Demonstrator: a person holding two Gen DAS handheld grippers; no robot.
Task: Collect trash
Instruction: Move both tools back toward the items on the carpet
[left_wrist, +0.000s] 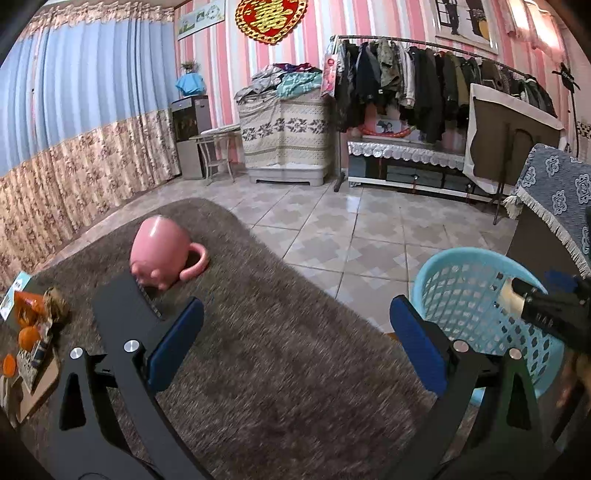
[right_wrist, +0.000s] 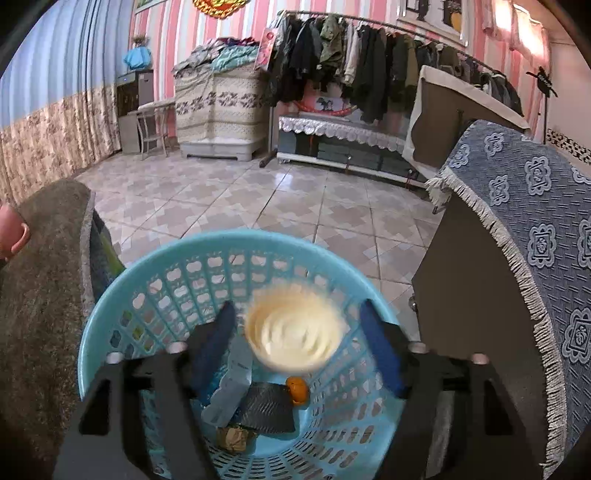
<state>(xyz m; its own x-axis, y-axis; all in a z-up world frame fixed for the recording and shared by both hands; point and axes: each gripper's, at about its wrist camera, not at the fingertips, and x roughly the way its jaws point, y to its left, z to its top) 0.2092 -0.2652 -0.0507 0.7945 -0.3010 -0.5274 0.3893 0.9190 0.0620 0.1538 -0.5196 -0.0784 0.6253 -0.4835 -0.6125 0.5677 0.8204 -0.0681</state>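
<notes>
A light blue plastic basket (right_wrist: 110, 317) stands on the floor beside the table; it also shows in the left wrist view (left_wrist: 476, 266). My right gripper (right_wrist: 299, 350) hangs open over the basket. A cream paper cup (right_wrist: 293, 332), blurred, is between the fingers, apart from both pads, dropping into the basket. In the basket lie orange peel (right_wrist: 298, 391), a dark wrapper (right_wrist: 266, 410), a pale wrapper (right_wrist: 231, 387) and a brown wad (right_wrist: 232, 437). My left gripper (left_wrist: 295, 343) is open and empty above the brown table cover (left_wrist: 280, 369). Orange wrappers and peel (left_wrist: 27, 325) lie at the table's left.
A pink mug (left_wrist: 162, 258) lies upside down on the table beyond my left finger. A cabinet with a blue fringed cloth (right_wrist: 524, 229) stands right of the basket. Tiled floor (left_wrist: 332, 229), a clothes rack (left_wrist: 424, 81) and curtains (left_wrist: 74, 122) lie beyond.
</notes>
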